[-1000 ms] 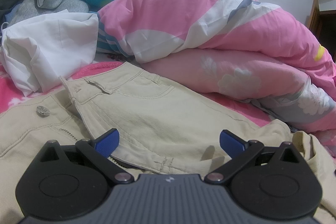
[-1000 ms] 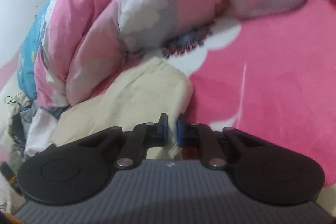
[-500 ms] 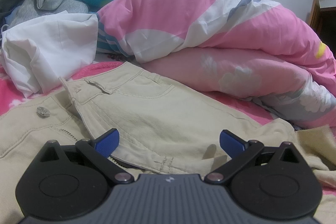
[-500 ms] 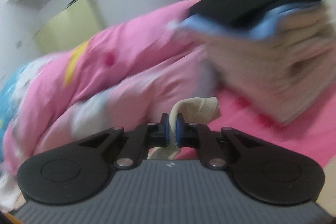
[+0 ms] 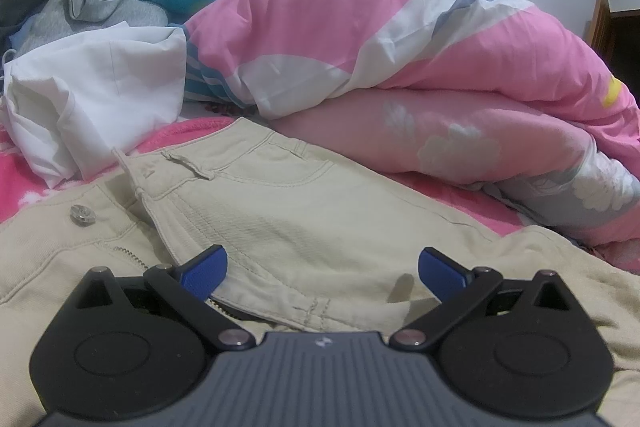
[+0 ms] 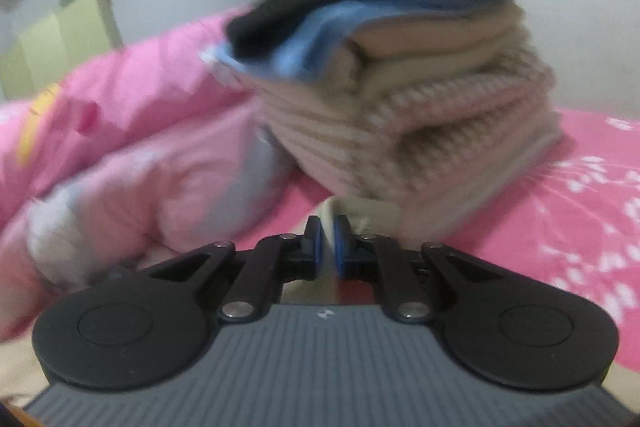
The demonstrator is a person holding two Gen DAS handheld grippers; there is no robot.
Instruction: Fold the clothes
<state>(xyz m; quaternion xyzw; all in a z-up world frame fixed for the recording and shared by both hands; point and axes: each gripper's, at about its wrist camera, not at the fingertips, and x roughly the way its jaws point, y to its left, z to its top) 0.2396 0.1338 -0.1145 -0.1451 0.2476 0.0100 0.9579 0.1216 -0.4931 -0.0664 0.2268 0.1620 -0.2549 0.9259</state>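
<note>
Beige trousers (image 5: 304, 227) lay spread on the pink bed (image 6: 560, 195), waistband near the left gripper (image 5: 322, 269), whose fingers stood wide. The right gripper (image 6: 329, 241) pinched a beige fabric edge (image 6: 356, 213) before the folded stack (image 6: 420, 107).

Your left gripper (image 5: 322, 269): ribbed grey housing with a small pale emblem at its front edge; two black rounded side plates, each with a shallow circular recess; black linkage arms with triangular cut-outs, pinned by silver rivets; blue fingertips (image 5: 203, 271), wedge-shaped. Your right gripper (image 6: 327, 242): same grey ribbed body, black plates and arms, silver pins; its blue pads (image 6: 343, 247) appear to be of the same type, though blur softens the detail.
</note>
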